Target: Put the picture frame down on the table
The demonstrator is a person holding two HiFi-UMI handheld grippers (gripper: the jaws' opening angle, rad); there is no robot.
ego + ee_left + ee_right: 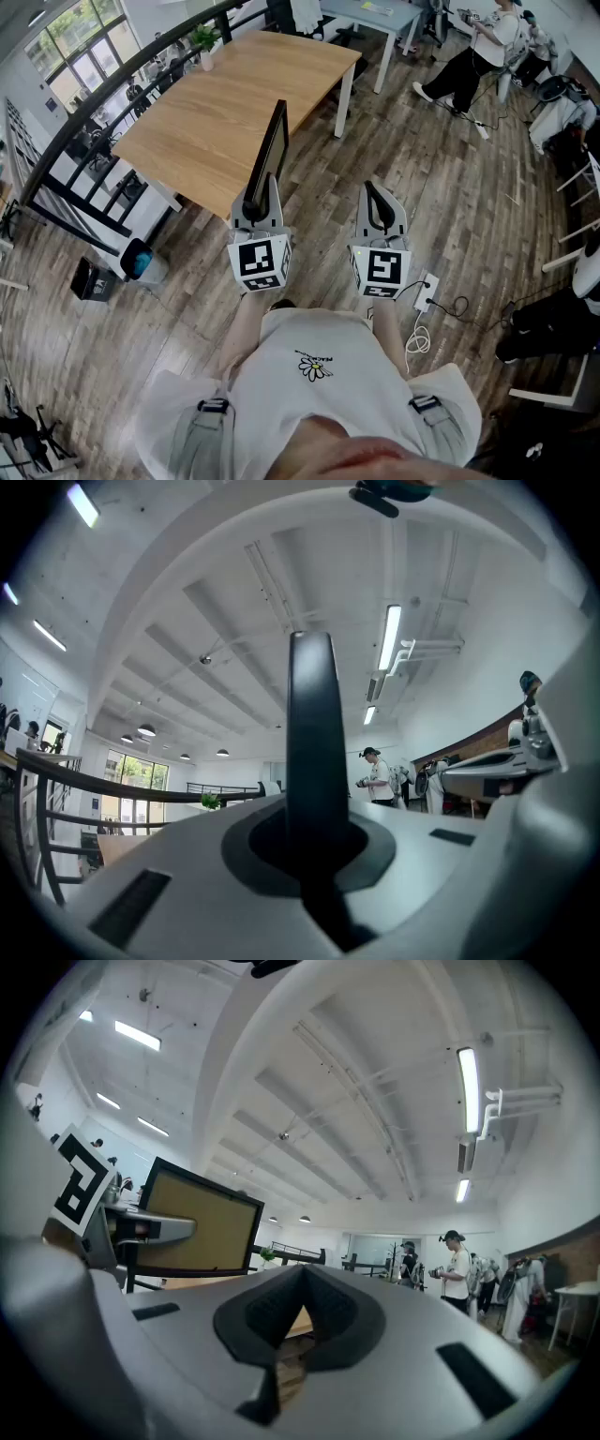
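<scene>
So right now your left gripper [255, 208] is clamped on the bottom edge of the picture frame [272, 150]. In the left gripper view the frame [314, 733] shows edge-on as a dark vertical strip running right up the middle of the picture, and the left gripper [314, 850] has its jaws pinched tight on both sides of it.

In the head view the frame stands upright in the centre, leaning a bit toward the upper right, its top showing against the near edge of the wooden table [216, 112]. You're holding it up in the air, not resting on the table. The gripper itself is over the plank floor [450, 187], just below the table's near corner in the picture.

Your right gripper [375, 195] sits just to the right of the left one, apart from it and from the frame. In the right gripper view its jaws [300, 1312] are pressed together with nothing in them, only a thin slit of floor showing at the bottom.

That same view catches the frame [197, 1222] at left centre: black border, flat tan panel, with the left gripper [141, 1229] gripping it from the left.

Other stuff: a small potted plant [203, 42] at the table's far end, upper left, and a person [478, 47] standing in the upper right corner.
</scene>
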